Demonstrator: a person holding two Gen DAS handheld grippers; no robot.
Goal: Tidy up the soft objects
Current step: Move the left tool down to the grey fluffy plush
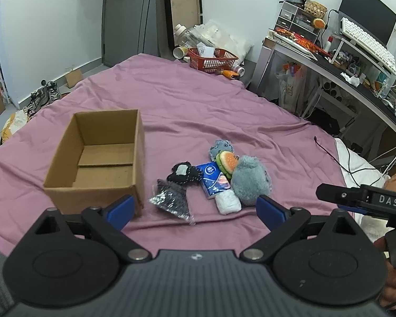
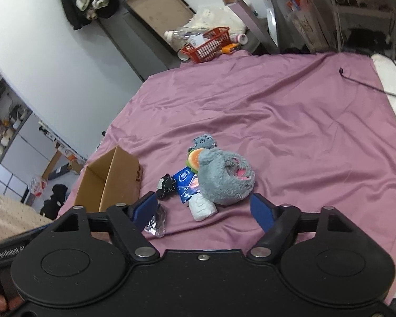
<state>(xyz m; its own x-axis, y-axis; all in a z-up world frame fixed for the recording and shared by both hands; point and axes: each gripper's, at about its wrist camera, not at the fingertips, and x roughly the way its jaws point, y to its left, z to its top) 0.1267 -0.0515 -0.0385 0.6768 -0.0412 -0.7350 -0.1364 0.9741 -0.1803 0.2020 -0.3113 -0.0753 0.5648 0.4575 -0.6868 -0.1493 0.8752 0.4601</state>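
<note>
An open, empty cardboard box stands on the purple bedsheet; it also shows in the right wrist view. Right of it lies a pile: a big grey plush, a burger plush, a small grey plush, a blue tissue pack, a white roll, a black pouch and a shiny dark packet. My left gripper is open, empty, just short of the pile. My right gripper is open, empty, above the white roll.
A red basket with clutter sits at the bed's far edge. A desk with monitor and keyboard runs along the right. A black cable lies on the sheet's right side. Shoes and cartons lie on the floor at the left.
</note>
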